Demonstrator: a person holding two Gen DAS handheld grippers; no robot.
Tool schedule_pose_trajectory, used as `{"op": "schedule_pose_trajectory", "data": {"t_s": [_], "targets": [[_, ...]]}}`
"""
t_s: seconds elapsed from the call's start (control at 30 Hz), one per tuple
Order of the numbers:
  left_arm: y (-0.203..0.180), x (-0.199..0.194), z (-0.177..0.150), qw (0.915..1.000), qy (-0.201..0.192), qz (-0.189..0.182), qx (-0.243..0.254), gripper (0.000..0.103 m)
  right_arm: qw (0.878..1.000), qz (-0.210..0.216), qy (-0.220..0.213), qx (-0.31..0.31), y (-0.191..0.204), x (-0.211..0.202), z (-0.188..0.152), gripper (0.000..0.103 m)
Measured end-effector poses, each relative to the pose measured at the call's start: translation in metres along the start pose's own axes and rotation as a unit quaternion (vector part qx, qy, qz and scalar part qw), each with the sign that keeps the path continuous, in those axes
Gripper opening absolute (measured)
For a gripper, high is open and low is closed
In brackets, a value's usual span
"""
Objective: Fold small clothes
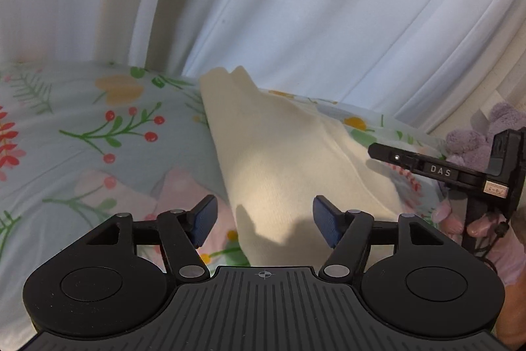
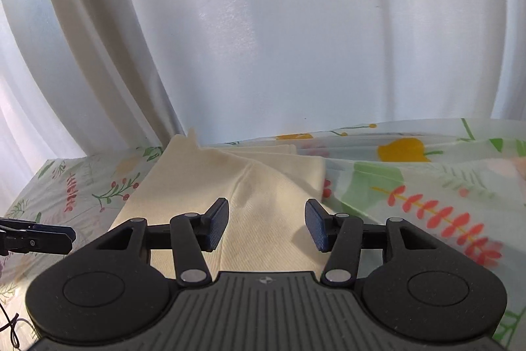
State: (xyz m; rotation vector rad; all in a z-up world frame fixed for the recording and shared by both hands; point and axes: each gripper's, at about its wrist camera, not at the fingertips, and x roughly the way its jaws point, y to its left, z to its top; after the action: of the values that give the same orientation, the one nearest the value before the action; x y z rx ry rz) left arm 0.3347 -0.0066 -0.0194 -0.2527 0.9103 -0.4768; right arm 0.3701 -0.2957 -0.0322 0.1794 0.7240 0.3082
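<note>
A cream garment lies folded in a long strip on the flowered sheet, running away from me toward the curtain. My left gripper hovers over its near end, jaws open, nothing between the blue pads. In the right wrist view the same cream garment lies below my right gripper, which is open and holds nothing. The right gripper's finger shows at the right of the left wrist view, with a hand under it. The left gripper's finger enters the right wrist view at the left edge.
A white curtain hangs right behind the bed's far edge. A lilac plush thing lies at the far right of the sheet. The flowered sheet spreads wide to the right of the garment.
</note>
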Motion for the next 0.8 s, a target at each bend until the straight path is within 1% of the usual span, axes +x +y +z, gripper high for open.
{"op": "schedule_pose_trajectory", "data": {"t_s": [0.03,0.07,0.1,0.13,0.27,0.3,0.33,0.37,0.43,0.47,0.5,0.57,0.63,0.67,0.7,0.73,0.77,0.8], "targets": [[0.0,0.01,0.003,0.9999,0.01,0.002,0.001,0.068,1.0,-0.004,0.011,-0.016,0.002,0.014,0.006,0.051],[0.001,0.017,0.005,0.9999,0.015,0.006,0.001,0.066,0.999,-0.017,0.022,-0.032,0.005,0.027,0.01,0.051],[0.003,0.025,0.007,0.9996,0.018,0.022,-0.005,0.062,0.998,-0.029,0.029,-0.044,0.006,0.037,0.013,0.051],[0.005,0.03,0.009,0.9994,0.018,0.03,-0.008,0.063,0.998,-0.03,0.033,-0.047,0.006,0.042,0.014,0.05],[0.023,0.044,0.021,0.9981,0.007,0.022,-0.056,0.064,0.997,-0.022,0.051,-0.051,0.0,0.054,0.015,0.049],[0.029,0.052,0.027,0.9974,0.006,0.019,-0.069,0.064,0.997,-0.017,0.055,-0.057,0.001,0.056,0.014,0.045],[0.032,0.058,0.031,0.9969,0.006,0.017,-0.077,0.064,0.997,-0.013,0.054,-0.062,0.001,0.058,0.013,0.043],[0.034,0.064,0.035,0.9964,0.009,0.015,-0.083,0.065,0.996,-0.011,0.051,-0.066,0.002,0.058,0.012,0.039],[0.037,0.077,0.042,0.9952,0.019,0.018,-0.094,0.065,0.996,-0.014,0.045,-0.076,0.006,0.055,0.012,0.019],[0.035,0.081,0.045,0.9953,0.02,0.017,-0.093,0.06,0.995,-0.019,0.041,-0.089,0.01,0.053,0.01,0.007],[0.033,0.084,0.047,0.9957,0.018,0.02,-0.089,0.056,0.994,-0.026,0.034,-0.104,0.014,0.052,0.008,0.006],[0.028,0.082,0.049,0.9963,0.01,0.031,-0.08,0.044,0.989,-0.048,0.009,-0.141,0.027,0.045,0.006,0.006],[0.02,0.078,0.052,0.9969,-0.009,0.05,-0.06,0.042,0.988,-0.06,-0.031,-0.139,0.03,0.035,0.009,0.006],[0.016,0.078,0.053,0.9968,-0.018,0.061,-0.048,0.042,0.99,-0.064,-0.044,-0.121,0.027,0.031,0.013,0.006],[0.012,0.078,0.056,0.9963,-0.023,0.076,-0.034,0.042,0.991,-0.067,-0.045,-0.105,0.024,0.032,0.015,0.006],[0.01,0.08,0.057,0.9959,-0.023,0.082,-0.029,0.045,0.992,-0.075,-0.04,-0.097,0.021,0.036,0.015,0.006],[0.01,0.083,0.058,0.9957,-0.02,0.084,-0.032,0.047,0.991,-0.087,-0.028,-0.099,0.02,0.044,0.012,0.006],[0.011,0.086,0.058,0.9959,-0.016,0.081,-0.037,0.052,0.99,-0.094,-0.013,-0.101,0.019,0.051,0.008,0.006]]}}
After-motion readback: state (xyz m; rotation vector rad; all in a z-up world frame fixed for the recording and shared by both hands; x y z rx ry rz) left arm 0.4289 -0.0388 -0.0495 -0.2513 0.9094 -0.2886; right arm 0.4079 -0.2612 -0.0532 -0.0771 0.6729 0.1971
